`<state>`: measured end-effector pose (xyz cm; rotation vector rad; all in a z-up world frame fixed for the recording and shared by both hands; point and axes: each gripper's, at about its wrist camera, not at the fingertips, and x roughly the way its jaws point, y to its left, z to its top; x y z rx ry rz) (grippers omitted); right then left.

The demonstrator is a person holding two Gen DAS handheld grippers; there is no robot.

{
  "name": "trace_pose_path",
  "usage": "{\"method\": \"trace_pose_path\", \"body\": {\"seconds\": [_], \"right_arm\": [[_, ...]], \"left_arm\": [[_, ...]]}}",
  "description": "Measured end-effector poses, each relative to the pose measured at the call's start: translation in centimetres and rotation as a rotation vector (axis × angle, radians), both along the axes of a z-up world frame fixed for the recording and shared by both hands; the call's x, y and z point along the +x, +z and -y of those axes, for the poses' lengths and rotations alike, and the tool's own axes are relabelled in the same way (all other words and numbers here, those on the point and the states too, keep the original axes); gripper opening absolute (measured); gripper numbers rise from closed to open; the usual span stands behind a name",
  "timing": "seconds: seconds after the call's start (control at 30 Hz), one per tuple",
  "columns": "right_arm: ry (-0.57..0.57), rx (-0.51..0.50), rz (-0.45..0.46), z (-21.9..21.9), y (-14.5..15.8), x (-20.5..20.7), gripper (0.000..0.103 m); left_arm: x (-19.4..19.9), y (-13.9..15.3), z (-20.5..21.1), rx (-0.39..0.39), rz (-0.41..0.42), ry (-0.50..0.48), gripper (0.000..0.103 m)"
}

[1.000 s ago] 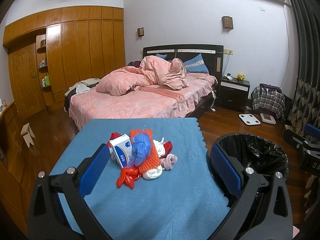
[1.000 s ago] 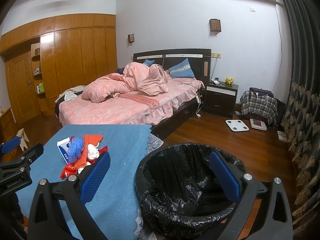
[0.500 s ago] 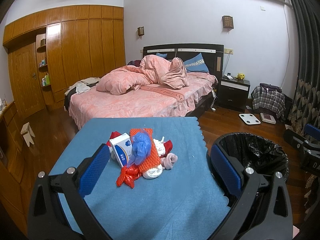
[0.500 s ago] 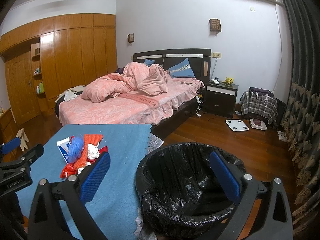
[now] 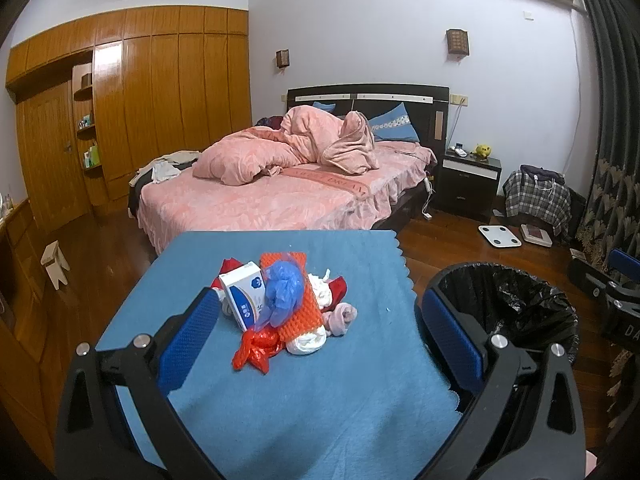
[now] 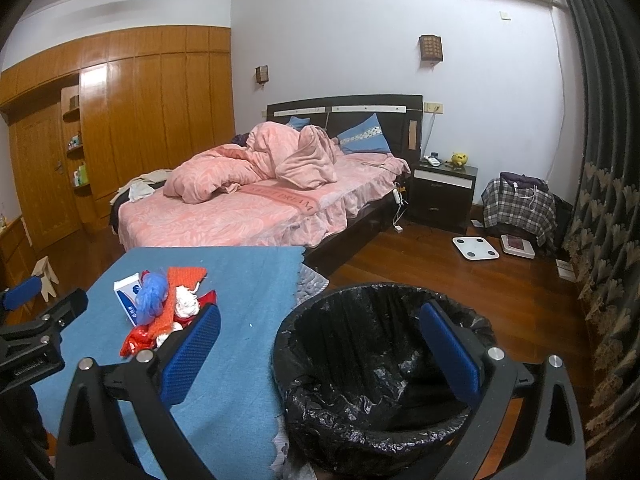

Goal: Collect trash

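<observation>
A small heap of trash (image 5: 286,306) is seen lying near the middle of a blue cloth (image 5: 320,400) that covers a table. In the heap, a white carton with blue print (image 5: 243,294) is tilted at the left, a crumpled blue plastic bag (image 5: 283,290) is draped over an orange foam net sleeve (image 5: 298,314), a red plastic bag (image 5: 254,350) is spread at the near edge, and white tissue wads (image 5: 306,342) and a pinkish rolled piece (image 5: 340,317) are set at the right. The items are piled touching one another.

The left gripper (image 5: 318,320) is held above the near part of the cloth with its blue-padded jaws spread wide apart; nothing is held between them, and the heap is framed in the gap beyond the fingertips without being touched.

A bin lined with a black trash bag (image 6: 380,364) is placed on the wooden floor just beside the right edge of the table. The right gripper (image 6: 320,340) is held over the bin's near side, its jaws likewise spread wide and gripping nothing; one pad (image 6: 192,354) is seen over the cloth's edge and the other over the bin's opening. The bin's inside is dark, and what is in it cannot be told.

Behind the table, a bed with a rumpled pink quilt (image 5: 288,152) is seen, with a dark nightstand (image 5: 468,184) to its right and a white bathroom scale (image 5: 500,235) on the floor. A wooden wardrobe wall (image 5: 140,100) is seen at the left.
</observation>
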<state>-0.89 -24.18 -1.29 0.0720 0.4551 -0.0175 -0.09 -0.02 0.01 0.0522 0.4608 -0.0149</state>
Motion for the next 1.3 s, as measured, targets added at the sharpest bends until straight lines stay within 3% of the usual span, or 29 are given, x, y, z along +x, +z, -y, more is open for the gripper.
{"method": "trace_pose_path", "body": {"seconds": [0.17, 0.4, 0.67, 0.83, 0.93, 1.3], "right_arm": [[0.007, -0.002, -0.004, -0.9, -0.1, 0.6, 0.097], [0.031, 0.002, -0.006, -2.3, -0.2, 1.7, 0.097], [0.094, 0.007, -0.016, -5.2, -1.5, 4.7, 0.097], [0.146, 0.009, -0.032, -8.1, -3.8, 7.6, 0.097], [0.182, 0.032, -0.059, -9.9, -5.5, 9.3, 0.096], [0.237, -0.007, -0.194, -15.1, -12.6, 14.8, 0.077]], "left_arm": [[0.3, -1.7, -0.4, -0.004, -0.002, 0.006, 0.098], [0.9, -1.9, -1.4, -0.012, -0.02, 0.024, 0.098], [3.0, -3.3, -6.2, 0.009, -0.037, 0.123, 0.098], [4.6, -5.0, -10.1, 0.045, -0.052, 0.17, 0.098], [5.1, -6.4, -12.1, 0.025, -0.067, 0.16, 0.098], [8.3, -11.6, -15.6, -0.003, -0.153, 0.205, 0.098]]}}
